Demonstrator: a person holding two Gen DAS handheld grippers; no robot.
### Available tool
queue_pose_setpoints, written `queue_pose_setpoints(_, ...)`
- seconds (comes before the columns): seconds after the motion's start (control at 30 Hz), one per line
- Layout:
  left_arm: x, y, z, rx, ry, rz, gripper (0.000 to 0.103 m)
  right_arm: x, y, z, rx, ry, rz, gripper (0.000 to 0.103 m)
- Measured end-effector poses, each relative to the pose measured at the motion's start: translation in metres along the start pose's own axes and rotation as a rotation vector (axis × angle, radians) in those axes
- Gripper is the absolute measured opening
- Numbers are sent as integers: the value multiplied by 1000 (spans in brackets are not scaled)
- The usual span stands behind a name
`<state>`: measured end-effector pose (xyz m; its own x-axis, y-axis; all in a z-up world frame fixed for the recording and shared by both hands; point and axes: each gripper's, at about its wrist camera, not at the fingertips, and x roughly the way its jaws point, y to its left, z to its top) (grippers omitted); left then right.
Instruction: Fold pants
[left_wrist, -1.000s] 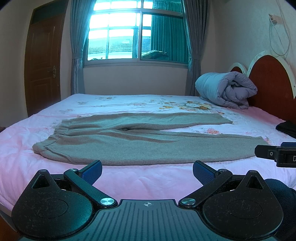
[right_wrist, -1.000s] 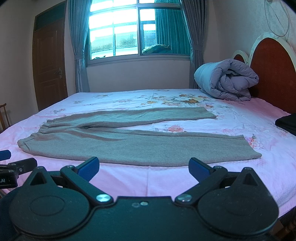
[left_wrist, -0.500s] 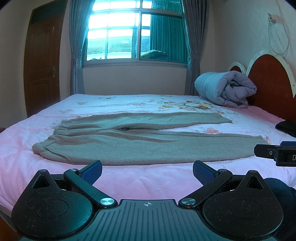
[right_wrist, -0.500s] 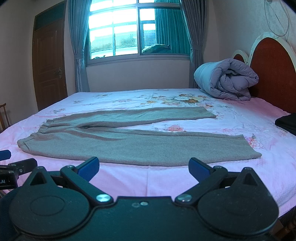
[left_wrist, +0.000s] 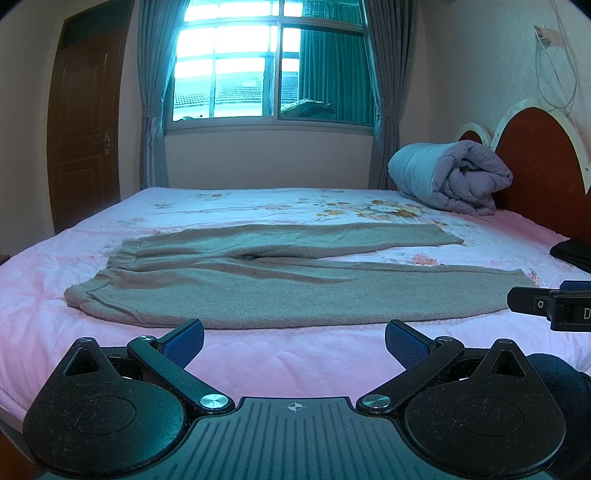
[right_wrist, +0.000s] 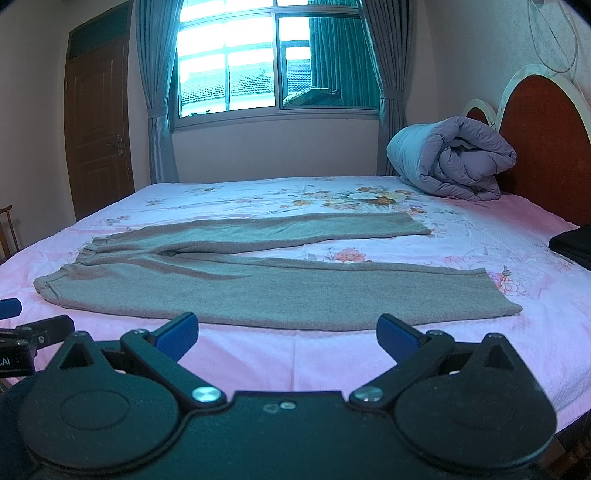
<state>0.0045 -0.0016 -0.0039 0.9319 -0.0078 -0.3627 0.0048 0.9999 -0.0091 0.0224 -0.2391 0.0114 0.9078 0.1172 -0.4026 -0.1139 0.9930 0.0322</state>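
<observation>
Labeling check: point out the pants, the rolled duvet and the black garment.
grey pants (right_wrist: 280, 291), right wrist view, near leg.
rolled duvet (right_wrist: 450, 158), right wrist view, middle of the roll.
black garment (right_wrist: 574, 245), right wrist view, visible corner at the bed's right edge.

Perhaps "D" on right gripper (left_wrist: 569, 310); ".AI" on left gripper (right_wrist: 14, 354)

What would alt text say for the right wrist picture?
Grey pants lie spread flat on a pink floral bed, legs apart, waistband at left. The open right gripper hovers at the near edge, holding nothing. A rolled duvet sits by the headboard.
</observation>
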Motion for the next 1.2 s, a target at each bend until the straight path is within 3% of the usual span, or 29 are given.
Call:
queue_pose_setpoints(0.67,2,0,1,-1,9,14,103,0,1,0,-1,1,-1,97)
queue_pose_setpoints(0.87,7,31,13,-65,20,-14,103,3,-26,13,74,-18,51,97)
queue_pose_setpoints(0.93,19,51,21,-53,20,18,103,11,-42,27,102,-22,46,97)
queue_pose_setpoints(1.13,74,139,62,-83,63,223,103,54,-65,79,62,-37,48,95)
queue_pose_setpoints(1.2,93,164,77,-77,83,243,103,66,-67,94,43,-52,44,96)
